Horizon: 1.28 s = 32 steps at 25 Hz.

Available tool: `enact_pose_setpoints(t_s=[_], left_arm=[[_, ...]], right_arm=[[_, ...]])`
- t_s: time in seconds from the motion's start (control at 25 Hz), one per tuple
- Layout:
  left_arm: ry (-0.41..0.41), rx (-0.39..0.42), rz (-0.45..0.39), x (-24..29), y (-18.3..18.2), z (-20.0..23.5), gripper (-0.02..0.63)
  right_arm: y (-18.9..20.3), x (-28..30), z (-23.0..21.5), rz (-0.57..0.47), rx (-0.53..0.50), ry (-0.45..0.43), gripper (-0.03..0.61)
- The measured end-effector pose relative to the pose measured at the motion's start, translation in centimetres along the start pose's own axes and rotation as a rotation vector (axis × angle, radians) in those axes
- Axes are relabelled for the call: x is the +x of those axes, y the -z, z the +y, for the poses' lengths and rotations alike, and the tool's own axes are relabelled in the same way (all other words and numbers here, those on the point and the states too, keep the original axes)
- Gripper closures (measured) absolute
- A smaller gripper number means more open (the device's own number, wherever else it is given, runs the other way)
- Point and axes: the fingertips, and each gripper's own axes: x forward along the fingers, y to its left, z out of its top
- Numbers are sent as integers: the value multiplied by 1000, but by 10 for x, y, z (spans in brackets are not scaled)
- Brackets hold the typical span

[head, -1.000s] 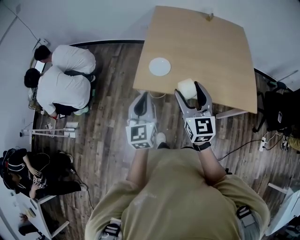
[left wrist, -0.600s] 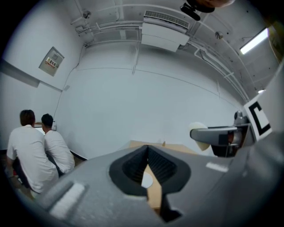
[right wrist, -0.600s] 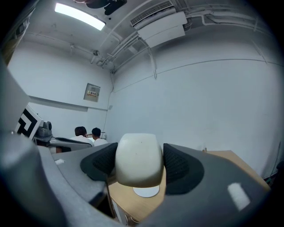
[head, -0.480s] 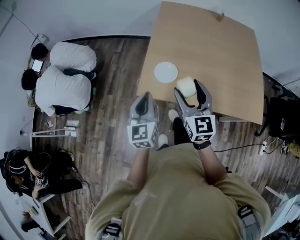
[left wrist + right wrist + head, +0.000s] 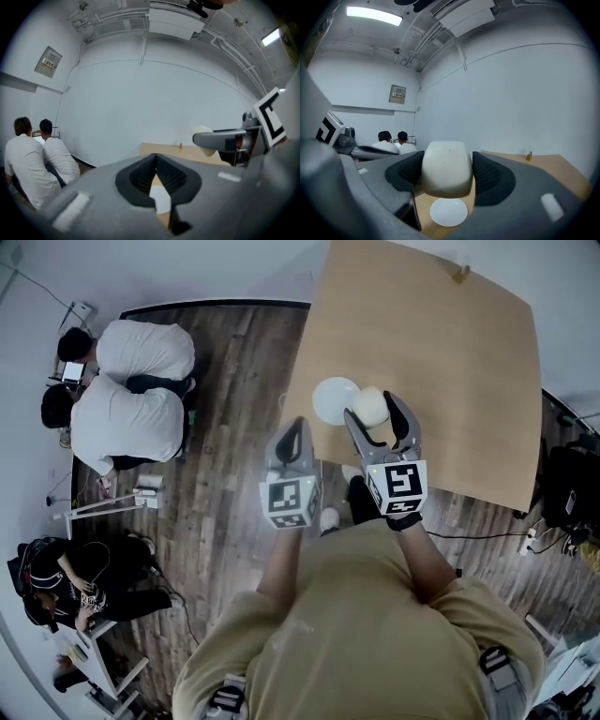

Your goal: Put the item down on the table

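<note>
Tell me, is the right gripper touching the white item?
Touching. The right gripper view shows the right gripper's two pads pressed against both sides of the white item.

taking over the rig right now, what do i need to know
Right claw: shut on the cream rounded item, which appears to be held clear of the wooden table, just right of the white plate.
Left claw: shut, empty, by the table's near corner.
Done: the item is over the table.
Left: lower it, probably onto bare wood beside the plate, open the right claw and back away.
</note>
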Motion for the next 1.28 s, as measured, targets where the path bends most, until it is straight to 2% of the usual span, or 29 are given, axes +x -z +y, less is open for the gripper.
enact_pose_setpoints(t_s=[0.2,0.56,0.88,1.28], left_arm=[[23,4,39,34,6,2,612],[6,-24,113,75,31,16,611],[-19,-80,230,94,84,27,611],[-58,-111,294,123,118,41,611]], right_arm=[[17,40,-12,44,16,-14,252],[54,90,-20,132,34,-65,252],[117,119,-27,269,52,-92,252],[191,158,-23,401,49,-149,252]])
